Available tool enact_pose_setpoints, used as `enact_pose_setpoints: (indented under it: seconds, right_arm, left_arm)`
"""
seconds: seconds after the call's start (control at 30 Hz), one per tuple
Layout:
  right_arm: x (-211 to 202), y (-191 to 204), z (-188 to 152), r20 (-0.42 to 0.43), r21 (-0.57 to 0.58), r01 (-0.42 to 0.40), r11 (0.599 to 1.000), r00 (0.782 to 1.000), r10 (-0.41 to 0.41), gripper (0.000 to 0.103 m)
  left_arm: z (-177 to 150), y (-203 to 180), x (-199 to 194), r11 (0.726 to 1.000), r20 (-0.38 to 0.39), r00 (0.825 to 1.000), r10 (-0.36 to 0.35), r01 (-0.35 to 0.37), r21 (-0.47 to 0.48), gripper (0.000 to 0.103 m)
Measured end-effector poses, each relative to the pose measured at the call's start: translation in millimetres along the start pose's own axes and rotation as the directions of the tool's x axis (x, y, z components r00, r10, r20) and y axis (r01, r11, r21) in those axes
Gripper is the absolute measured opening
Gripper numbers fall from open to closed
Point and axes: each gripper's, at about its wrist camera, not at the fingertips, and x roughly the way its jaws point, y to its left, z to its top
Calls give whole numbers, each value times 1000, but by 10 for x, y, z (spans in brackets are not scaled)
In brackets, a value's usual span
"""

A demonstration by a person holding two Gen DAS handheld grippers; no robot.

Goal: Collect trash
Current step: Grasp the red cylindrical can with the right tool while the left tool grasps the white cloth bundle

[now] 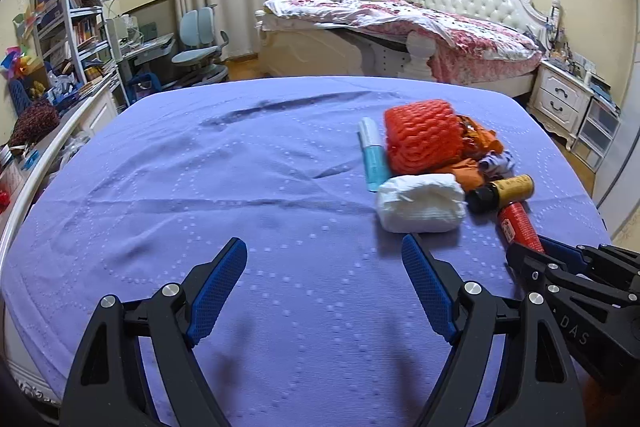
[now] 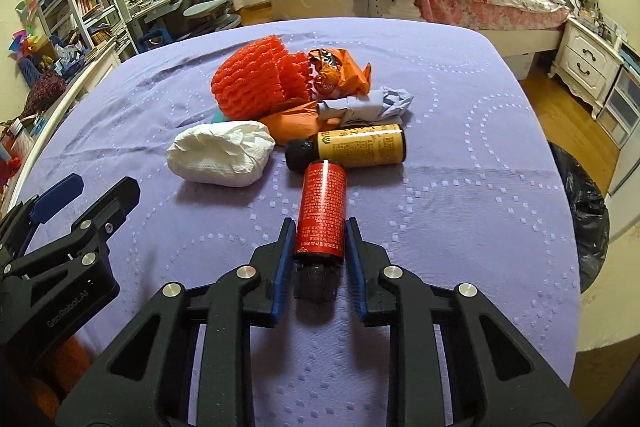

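A red bottle [image 2: 322,207] with a black cap lies on the purple mattress [image 2: 460,187], and my right gripper [image 2: 319,227] is shut on its lower end. Just beyond it are a yellow bottle [image 2: 360,145], a white tissue wad [image 2: 220,157], a red foam net [image 2: 252,83], an orange wrapper [image 2: 340,71] and crumpled pale blue paper [image 2: 368,107]. In the left wrist view my left gripper [image 1: 323,243] stands open over bare mattress, left of the tissue wad [image 1: 420,203]. A blue tube [image 1: 374,159] lies beside the foam net [image 1: 424,135].
A black trash bag [image 2: 580,211] sits on the floor off the mattress's right edge. Behind stand a bed with a floral quilt [image 1: 420,23], a white nightstand [image 1: 560,99], a desk chair [image 1: 200,47] and bookshelves [image 1: 68,11] on the left.
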Motion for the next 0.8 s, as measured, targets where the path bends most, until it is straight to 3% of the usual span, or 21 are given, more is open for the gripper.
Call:
enact_pose_setpoints:
  seconds: [0.4, 0.8]
  right_arm:
    - [-119, -522, -61, 26, 75, 56, 996, 998, -58, 24]
    - [-89, -712, -22, 39, 88, 28, 996, 999, -32, 25]
  left_arm:
    - [84, -389, 86, 997, -2, 999, -47, 47, 64, 80]
    - [262, -620, 366, 996, -54, 998, -26, 31, 87, 81]
